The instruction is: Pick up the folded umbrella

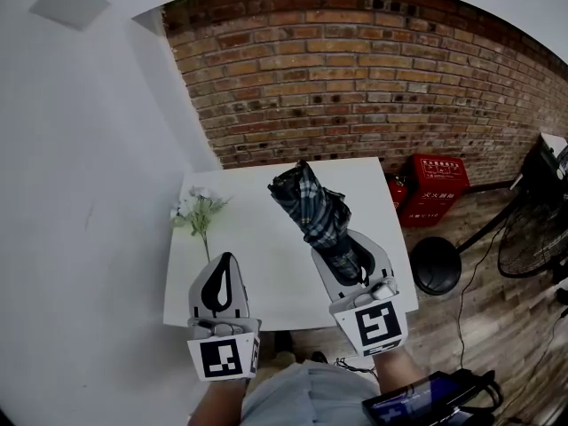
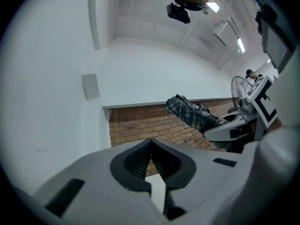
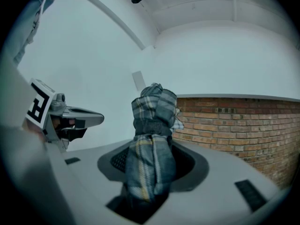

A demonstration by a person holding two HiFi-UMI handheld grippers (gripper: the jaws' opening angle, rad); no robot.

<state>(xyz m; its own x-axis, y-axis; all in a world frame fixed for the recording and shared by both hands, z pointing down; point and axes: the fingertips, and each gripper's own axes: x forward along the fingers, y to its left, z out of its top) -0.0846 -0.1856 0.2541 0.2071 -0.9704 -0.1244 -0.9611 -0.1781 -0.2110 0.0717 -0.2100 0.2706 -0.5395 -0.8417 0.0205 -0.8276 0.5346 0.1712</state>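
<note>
The right hand-held gripper (image 3: 152,168) is clamped on the lower end of the folded plaid umbrella (image 3: 153,125), which juts forward, seemingly clear of the white surface (image 1: 257,264). The left hand-held gripper (image 2: 151,161) has its jaws together, empty. The grip bites soft fabric far from the umbrella's free end, so the canopy could slide or droop out. A careless swing might sweep the flower sprig (image 1: 200,211) nearby.

Lower end of umbrella (image 1: 306,204) — hidden within right gripper (image 1: 349,248).
</note>
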